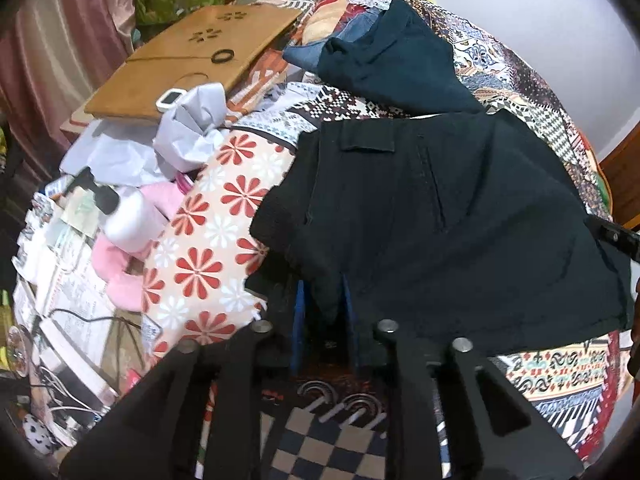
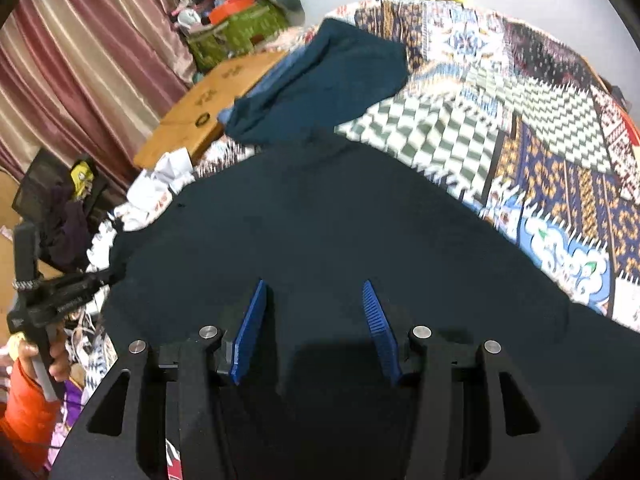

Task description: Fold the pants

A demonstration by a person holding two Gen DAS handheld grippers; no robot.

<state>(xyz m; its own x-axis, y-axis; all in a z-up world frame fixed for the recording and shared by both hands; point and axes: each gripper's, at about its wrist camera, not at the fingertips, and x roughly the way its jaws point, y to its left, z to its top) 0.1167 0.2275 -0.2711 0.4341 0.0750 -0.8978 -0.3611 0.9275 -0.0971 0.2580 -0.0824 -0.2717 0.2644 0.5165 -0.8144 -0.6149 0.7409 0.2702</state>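
Gripping a bunched fold of the black pants [image 1: 432, 216], the left gripper [image 1: 322, 312] has its blue fingers [image 1: 298, 320] closed in on the cloth at the near left edge of the garment, and dark fabric fills the narrow gap between them. The right gripper [image 2: 316, 320] is spread wide, its two ribbed blue fingers [image 2: 250, 332] well apart and hanging just above the flat black cloth, with nothing pinched between them; whether the tips touch the fabric cannot be told.

The pants [image 2: 320, 220] lie spread across a patterned quilt [image 2: 540, 140] on the bed, waistband side toward the left gripper, with a belt loop and a pocket seam showing in the left wrist view. Just beside the pants on the left sits a pillow [image 1: 208, 248] printed with red and white flowers, touching the black cloth's edge.

Farther back, a dark teal garment [image 1: 392, 60] lies heaped on the quilt, overlapping some blue denim [image 1: 308, 54]. Left of that, a wooden board [image 1: 192, 60] rests at the bed's edge with a black ring [image 1: 223, 56] on it, and crumpled white cloth [image 1: 192, 128] lies near its front corner. Striped maroon curtains [image 2: 80, 52] hang behind.
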